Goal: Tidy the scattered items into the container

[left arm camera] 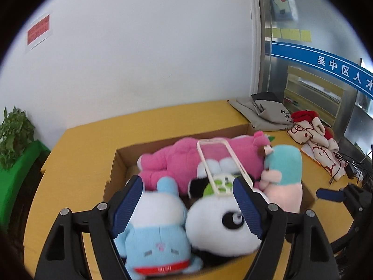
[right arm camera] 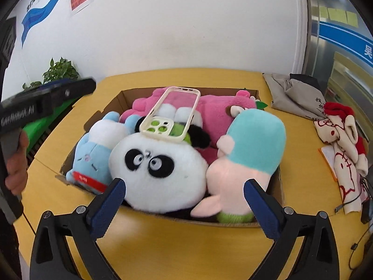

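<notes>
Currently: left gripper [left arm camera: 187,204] angled down over cardboard box [right arm camera: 268,221], jaws apart, empty | right gripper [right arm camera: 184,206] tilted down at near rim, spread wide, empty | phone case [right arm camera: 171,114] atop panda plush [right arm camera: 158,170] (inside box).

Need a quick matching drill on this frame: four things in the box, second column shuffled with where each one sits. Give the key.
Things, placed as in the right wrist view:
1. phone case
2. panda plush
3. blue plush
4. pink plush

Places:
A. left end of the cardboard box
B. back of the box, under the other toys
C. on top, leaning across the pile
D. front middle, face up

Pairs: 1-C, 2-D, 3-A, 4-B
</notes>
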A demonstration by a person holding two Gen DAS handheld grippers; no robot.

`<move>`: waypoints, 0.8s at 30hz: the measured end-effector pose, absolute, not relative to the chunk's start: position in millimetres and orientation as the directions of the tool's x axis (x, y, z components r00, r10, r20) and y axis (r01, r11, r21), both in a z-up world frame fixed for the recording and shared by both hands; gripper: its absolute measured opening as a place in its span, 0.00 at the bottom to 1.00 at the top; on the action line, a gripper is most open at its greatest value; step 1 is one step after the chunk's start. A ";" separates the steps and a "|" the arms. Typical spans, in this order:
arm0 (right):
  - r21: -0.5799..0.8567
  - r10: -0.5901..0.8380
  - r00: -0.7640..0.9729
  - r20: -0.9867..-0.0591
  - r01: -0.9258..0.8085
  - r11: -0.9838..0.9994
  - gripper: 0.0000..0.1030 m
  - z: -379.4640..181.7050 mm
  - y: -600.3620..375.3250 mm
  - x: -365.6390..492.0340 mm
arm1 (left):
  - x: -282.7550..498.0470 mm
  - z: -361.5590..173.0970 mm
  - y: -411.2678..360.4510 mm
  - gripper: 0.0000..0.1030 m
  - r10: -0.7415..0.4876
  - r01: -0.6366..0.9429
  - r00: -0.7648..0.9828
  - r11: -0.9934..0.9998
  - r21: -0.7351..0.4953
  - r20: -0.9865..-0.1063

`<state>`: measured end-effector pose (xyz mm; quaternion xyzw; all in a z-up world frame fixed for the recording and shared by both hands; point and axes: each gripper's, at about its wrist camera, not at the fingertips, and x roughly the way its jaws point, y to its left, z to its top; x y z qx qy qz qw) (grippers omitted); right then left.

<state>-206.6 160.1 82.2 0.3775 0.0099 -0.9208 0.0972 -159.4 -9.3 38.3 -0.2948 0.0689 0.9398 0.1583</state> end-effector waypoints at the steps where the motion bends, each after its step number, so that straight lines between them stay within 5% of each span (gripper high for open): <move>1: 0.044 -0.164 -0.704 -0.690 0.186 -0.982 1.00 83.6 157.5 -199.7 | -150.2 36.1 -13.2 0.77 0.258 -0.331 -0.778 -0.943 0.025 -0.573; 24: -0.046 -0.094 -0.769 -0.633 0.159 -0.986 1.00 71.3 142.8 -109.7 | -29.5 -12.0 -36.5 0.77 0.222 -0.212 -0.824 -0.974 -0.080 -0.521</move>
